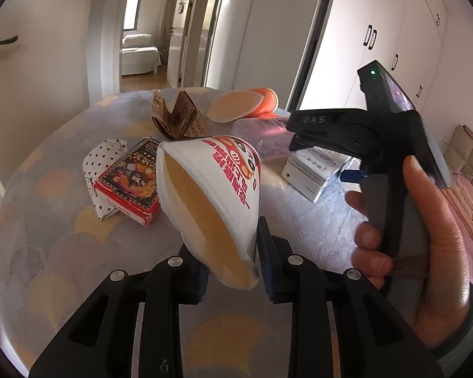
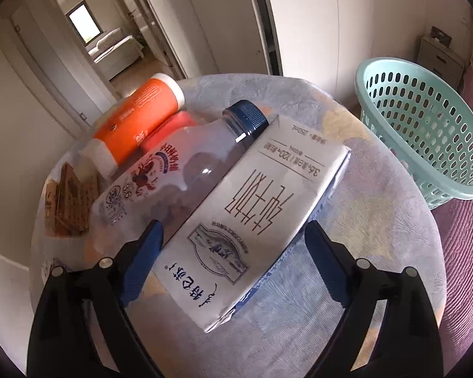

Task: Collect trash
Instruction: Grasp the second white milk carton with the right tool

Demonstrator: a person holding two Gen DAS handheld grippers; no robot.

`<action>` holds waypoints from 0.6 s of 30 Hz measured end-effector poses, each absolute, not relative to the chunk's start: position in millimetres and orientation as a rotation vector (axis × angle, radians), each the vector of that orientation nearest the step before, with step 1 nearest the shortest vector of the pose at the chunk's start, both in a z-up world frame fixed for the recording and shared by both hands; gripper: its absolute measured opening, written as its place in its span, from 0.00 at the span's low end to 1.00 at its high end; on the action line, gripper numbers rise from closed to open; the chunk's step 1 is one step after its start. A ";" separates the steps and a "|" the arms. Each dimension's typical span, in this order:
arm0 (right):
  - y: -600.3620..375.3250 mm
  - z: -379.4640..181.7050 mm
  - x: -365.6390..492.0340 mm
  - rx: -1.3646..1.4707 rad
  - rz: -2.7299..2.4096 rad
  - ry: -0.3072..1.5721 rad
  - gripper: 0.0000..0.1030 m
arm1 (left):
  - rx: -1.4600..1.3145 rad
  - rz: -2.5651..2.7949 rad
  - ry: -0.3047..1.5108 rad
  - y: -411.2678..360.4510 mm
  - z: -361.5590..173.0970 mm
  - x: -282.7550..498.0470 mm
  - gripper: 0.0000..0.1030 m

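Note:
My left gripper (image 1: 233, 261) is shut on a squashed white paper cup with red print (image 1: 214, 195) and holds it above the round table (image 1: 47, 236). My right gripper (image 2: 233, 249) is open, its jaws on either side of a white milk carton (image 2: 249, 220) that lies on the table (image 2: 378, 236). The right gripper also shows in the left wrist view (image 1: 318, 132), over the same carton (image 1: 312, 170). A clear bottle with a blue cap (image 2: 189, 170) lies left of the carton, touching it.
A teal perforated basket (image 2: 425, 132) stands to the right of the table. An orange cup (image 2: 138, 119), a red card box (image 1: 129, 182), a dotted wrapper (image 1: 101, 160) and folded brown paper (image 1: 176, 116) lie on the table. A pink bed (image 2: 466, 236) is at the right.

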State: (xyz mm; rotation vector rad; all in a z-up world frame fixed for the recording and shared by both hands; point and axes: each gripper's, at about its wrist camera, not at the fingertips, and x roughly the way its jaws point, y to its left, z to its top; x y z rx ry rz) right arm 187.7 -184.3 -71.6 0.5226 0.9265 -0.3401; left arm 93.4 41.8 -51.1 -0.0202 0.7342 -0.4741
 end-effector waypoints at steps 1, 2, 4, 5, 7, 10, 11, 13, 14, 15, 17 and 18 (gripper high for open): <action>-185.4 -71.5 184.3 0.520 -0.333 0.930 0.83 | -0.016 -0.475 0.731 40.9 -50.2 92.6 0.25; -187.3 -71.0 178.8 0.512 -0.308 0.931 0.80 | -0.013 -0.476 0.729 40.1 -49.2 91.9 0.25; -184.9 -70.4 166.8 0.439 -0.210 0.922 0.68 | -0.010 -0.484 0.724 37.4 -46.9 90.1 0.25; -183.1 -68.0 156.8 0.386 -0.191 0.904 0.64 | -0.005 -0.491 0.722 34.5 -45.5 88.4 0.25; -179.7 -62.9 136.0 0.277 -0.135 0.884 0.57 | 0.009 -0.504 0.720 29.8 -44.3 86.1 0.25; -178.2 -60.5 113.7 0.136 -0.033 0.874 0.54 | 0.026 -0.516 0.715 19.8 -43.1 82.3 0.25; -180.9 -59.9 105.7 0.091 -0.035 0.858 0.53 | 0.022 -0.523 0.719 18.2 -43.2 82.5 0.25; -190.1 -58.8 93.7 0.037 -0.005 0.846 0.53 | 0.012 -0.533 0.729 14.4 -43.8 83.3 0.25; -195.1 -57.8 89.3 0.041 0.022 0.848 0.53 | 0.015 -0.534 0.729 12.3 -43.4 83.3 0.25; -199.4 -57.0 85.5 0.049 0.034 0.846 0.53 | 0.021 -0.534 0.729 9.7 -43.3 82.9 0.25; -211.2 -51.7 78.8 0.078 -0.007 0.824 0.55 | 0.030 -0.535 0.732 4.8 -43.5 79.1 0.25; -216.8 -50.5 78.4 0.099 -0.023 0.823 0.59 | 0.034 -0.536 0.733 2.1 -43.4 77.9 0.25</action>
